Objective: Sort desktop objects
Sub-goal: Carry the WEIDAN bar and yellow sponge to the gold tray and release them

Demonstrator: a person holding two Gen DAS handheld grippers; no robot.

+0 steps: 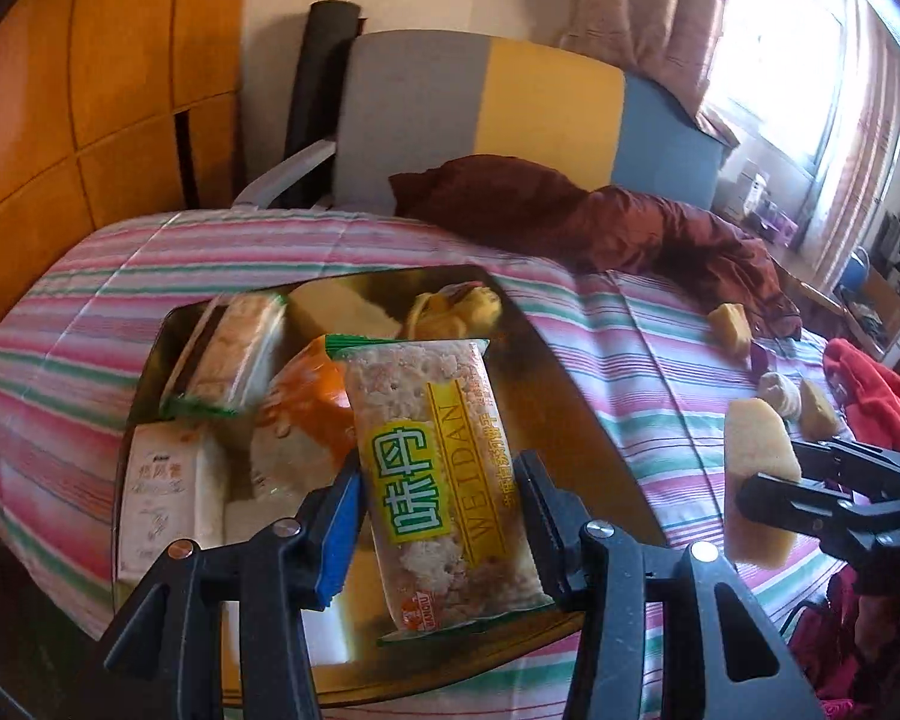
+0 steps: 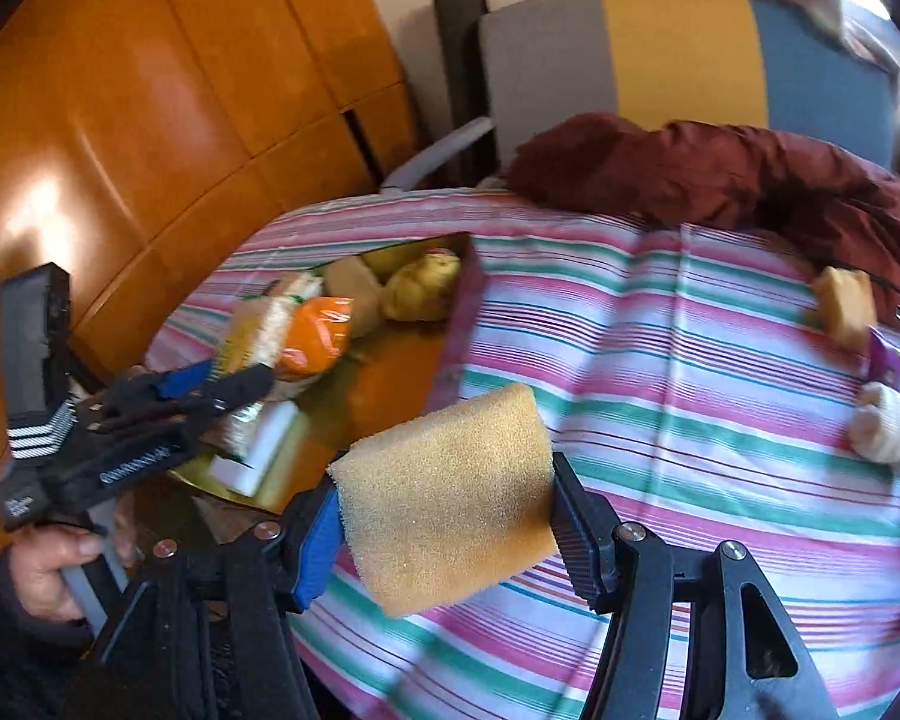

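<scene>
Left hand-held gripper [image 1: 441,504]: fingers clamped on a biscuit packet [image 1: 444,480], held over the tray [image 1: 546,354]. Beyond its tips the tray carries more packets, an orange one [image 1: 306,414] and a white one [image 1: 156,498] among them; the rest are partly hidden.

Right hand-held gripper [image 2: 444,516]: fingers clamped on a sponge [image 2: 444,498], held above the striped cloth [image 2: 660,360] covering the worktop, right of the tray. Far right of it lie another sponge [image 2: 846,306] and a pale, blurred object [image 2: 885,426], possibly fabric.

Blown-out window [image 1: 774,60] glare, fisheye-warped edges
</scene>
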